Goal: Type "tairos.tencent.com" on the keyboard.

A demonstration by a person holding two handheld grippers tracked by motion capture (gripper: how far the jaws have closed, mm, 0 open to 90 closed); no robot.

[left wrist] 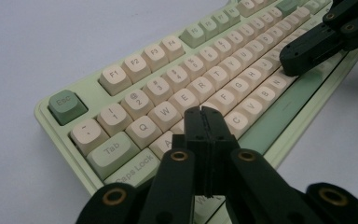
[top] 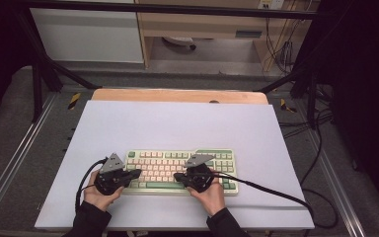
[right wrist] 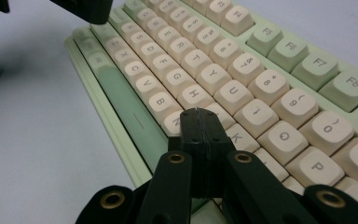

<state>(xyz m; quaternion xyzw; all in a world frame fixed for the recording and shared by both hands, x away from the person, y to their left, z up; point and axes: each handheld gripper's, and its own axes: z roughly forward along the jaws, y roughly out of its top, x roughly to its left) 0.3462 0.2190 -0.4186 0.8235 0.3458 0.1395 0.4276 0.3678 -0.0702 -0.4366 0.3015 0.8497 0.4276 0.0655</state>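
Observation:
A pale green keyboard (top: 217, 157) with cream and green keys lies near the front of the white mat. My left gripper (top: 137, 174) is shut, and its tips (left wrist: 203, 112) hover low over the left letter keys, near the home row. My right gripper (top: 176, 176) is also shut, with its tips (right wrist: 196, 113) over the keys around J and N. Both sets of jaws point inward toward each other above the keyboard (left wrist: 121, 93). The right gripper (left wrist: 292, 63) appears at the upper right of the left gripper view, close to the long green space bar (right wrist: 126, 107). Neither gripper holds anything.
The white mat (top: 177, 123) covers a wooden table (top: 177, 95) whose far edge shows. A black cable (top: 276, 193) trails from the right gripper across the mat to the floor at the right. Black frame bars (top: 44, 64) stand at the back corners.

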